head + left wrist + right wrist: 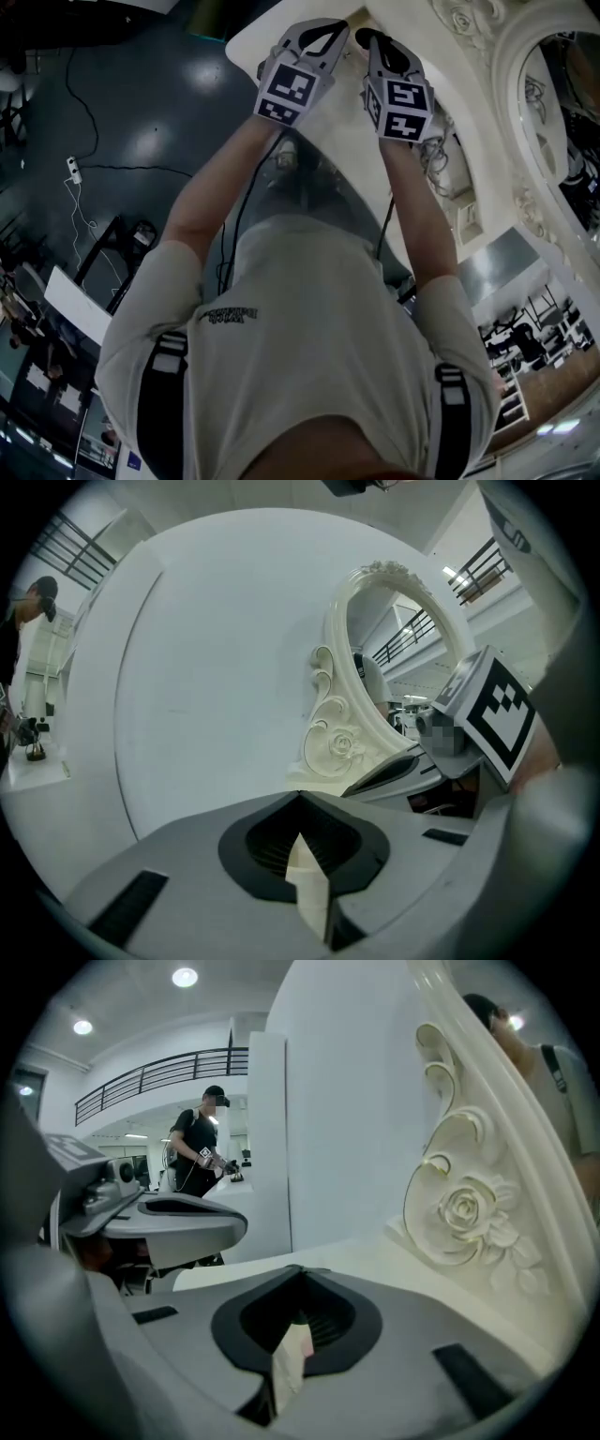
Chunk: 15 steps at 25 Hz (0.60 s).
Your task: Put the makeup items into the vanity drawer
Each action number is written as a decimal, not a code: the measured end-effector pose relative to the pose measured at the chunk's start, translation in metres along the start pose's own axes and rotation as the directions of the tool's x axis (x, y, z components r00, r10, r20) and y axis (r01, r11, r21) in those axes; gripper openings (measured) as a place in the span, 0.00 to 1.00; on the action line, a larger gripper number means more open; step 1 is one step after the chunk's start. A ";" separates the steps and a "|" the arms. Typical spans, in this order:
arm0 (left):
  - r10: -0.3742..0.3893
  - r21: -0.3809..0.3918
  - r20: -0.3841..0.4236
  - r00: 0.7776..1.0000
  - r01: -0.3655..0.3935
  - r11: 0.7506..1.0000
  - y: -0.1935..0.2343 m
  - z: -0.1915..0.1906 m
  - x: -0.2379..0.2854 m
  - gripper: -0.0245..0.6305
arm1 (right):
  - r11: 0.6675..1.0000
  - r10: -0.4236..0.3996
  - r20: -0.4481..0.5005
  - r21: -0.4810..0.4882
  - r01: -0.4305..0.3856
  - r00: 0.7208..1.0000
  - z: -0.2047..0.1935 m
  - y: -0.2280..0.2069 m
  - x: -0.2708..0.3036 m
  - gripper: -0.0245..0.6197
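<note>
No makeup item and no drawer show in any view. In the head view both arms reach forward to the white vanity top (248, 42). My left gripper (328, 33) and my right gripper (373, 39) hover side by side over its far part, close to the carved mirror frame (511, 192). In the left gripper view my left gripper (300, 801) has its jaws together with nothing held, facing the frame's rose carving (339, 744). The right gripper view shows my right gripper (300, 1274) also shut and empty, just short of the carving (464, 1208).
The oval mirror (562, 122) stands at the right of the vanity. Dark floor with a cable and power strip (73, 171) lies to the left. A person in black (199, 1152) stands far back, and another person (26, 607) stands at the left edge.
</note>
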<state>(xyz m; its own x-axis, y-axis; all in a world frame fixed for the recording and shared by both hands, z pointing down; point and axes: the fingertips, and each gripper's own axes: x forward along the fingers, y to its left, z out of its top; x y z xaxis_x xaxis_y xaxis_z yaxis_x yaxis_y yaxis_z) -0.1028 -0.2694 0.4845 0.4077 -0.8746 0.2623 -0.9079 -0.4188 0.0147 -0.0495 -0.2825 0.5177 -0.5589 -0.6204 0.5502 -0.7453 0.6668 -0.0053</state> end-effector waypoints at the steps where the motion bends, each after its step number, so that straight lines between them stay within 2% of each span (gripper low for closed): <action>1: -0.004 -0.002 -0.004 1.000 0.004 1.000 -0.001 -0.004 0.001 0.06 | 1.000 -0.005 -0.013 0.006 0.005 1.000 -0.005 -0.001 0.003 0.04; 4: -0.012 -0.010 -0.011 1.000 0.012 1.000 -0.004 -0.017 0.003 0.06 | 1.000 -0.007 -0.055 0.017 0.008 0.998 -0.020 -0.001 0.010 0.06; 8: -0.012 -0.021 -0.020 1.000 0.011 1.000 -0.005 -0.029 0.002 0.06 | 0.999 -0.004 -0.084 0.032 0.007 0.996 -0.033 0.001 0.014 0.16; 15: -0.015 -0.025 -0.027 1.000 0.015 1.000 -0.010 -0.032 0.001 0.06 | 0.999 -0.001 -0.083 0.048 0.005 0.997 -0.038 0.001 0.008 0.16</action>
<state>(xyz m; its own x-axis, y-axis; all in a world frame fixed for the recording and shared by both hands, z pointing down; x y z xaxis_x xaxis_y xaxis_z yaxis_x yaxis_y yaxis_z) -0.0970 -0.2583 0.5150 0.4188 -0.8612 0.2879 -0.9040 -0.4253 0.0430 -0.0408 -0.2714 0.5540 -0.5262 -0.5841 0.6180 -0.7645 0.6432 -0.0430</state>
